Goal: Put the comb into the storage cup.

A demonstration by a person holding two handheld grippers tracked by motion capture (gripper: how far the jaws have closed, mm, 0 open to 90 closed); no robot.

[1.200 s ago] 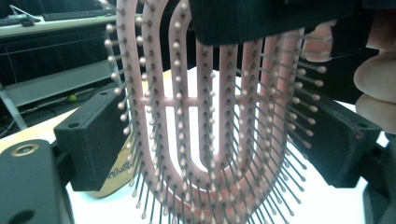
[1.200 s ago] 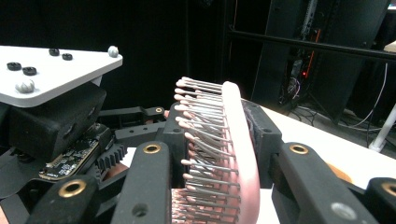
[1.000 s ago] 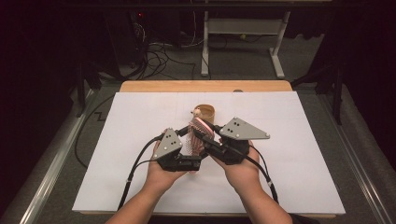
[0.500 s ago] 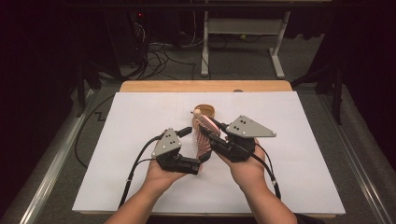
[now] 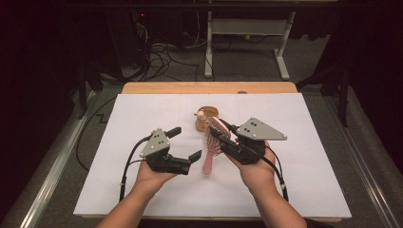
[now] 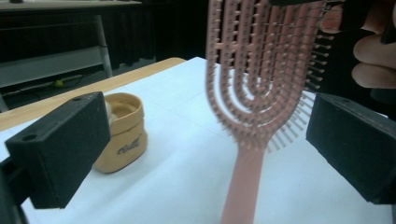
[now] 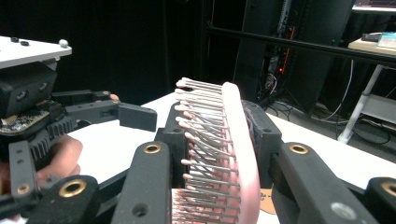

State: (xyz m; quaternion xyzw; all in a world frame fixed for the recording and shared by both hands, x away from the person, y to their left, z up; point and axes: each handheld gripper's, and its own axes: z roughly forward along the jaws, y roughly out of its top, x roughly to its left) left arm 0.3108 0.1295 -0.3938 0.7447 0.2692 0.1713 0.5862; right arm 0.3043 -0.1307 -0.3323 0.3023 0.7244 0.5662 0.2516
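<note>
So since a second ago my left claw [image 5: 184, 143] has let go of the pink hairbrush [image 5: 212, 145] and slid off to the left, its jaws having just been opening, and now they stand wide apart with nothing pressed between them. In the left gripper view the two black pads [image 6: 60, 147] sit on either side of the frame while the brush hangs a bit beyond them, bristles facing the camera, handle pointing down toward the desk [image 5: 142, 114]. My right claw [image 5: 218, 130] is clamped on the brush head: in the right gripper view the jaws squeeze it from both sides, bristles to the left, smooth pink back to the right. From the high view the brush sits near the middle of the white sheet, between the two claws, head up in the right claw, handle angling down toward me. Whether the handle tip touches the sheet, I can't tell. Just behind the brush there's a small tan tub [image 5: 206, 118] sitting on the desk, apart from both claws.
</note>
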